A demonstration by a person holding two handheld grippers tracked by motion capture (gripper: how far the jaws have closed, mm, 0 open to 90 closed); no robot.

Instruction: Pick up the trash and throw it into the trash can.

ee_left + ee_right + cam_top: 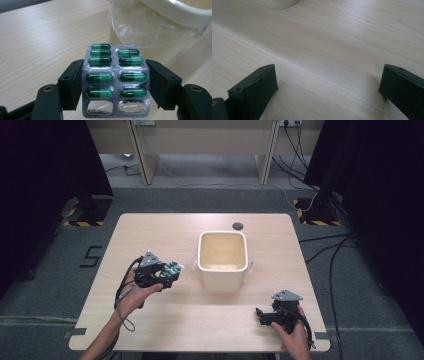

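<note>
Presently the left gripper (115,82) is clamping a blister pack (115,81) of green capsules by its two long edges, jaws pressing on either side; the two nearest pockets are lying empty. It is holding the pack above the wooden table (150,235), just left of the cream bin (223,260) with its clear liner. Meanwhile the right gripper (328,90) is resting near the table's front right corner, jaws standing wide apart, gripping nothing.

The bin (175,15) runs past the frame edge, possibly plastic-lined.
</note>
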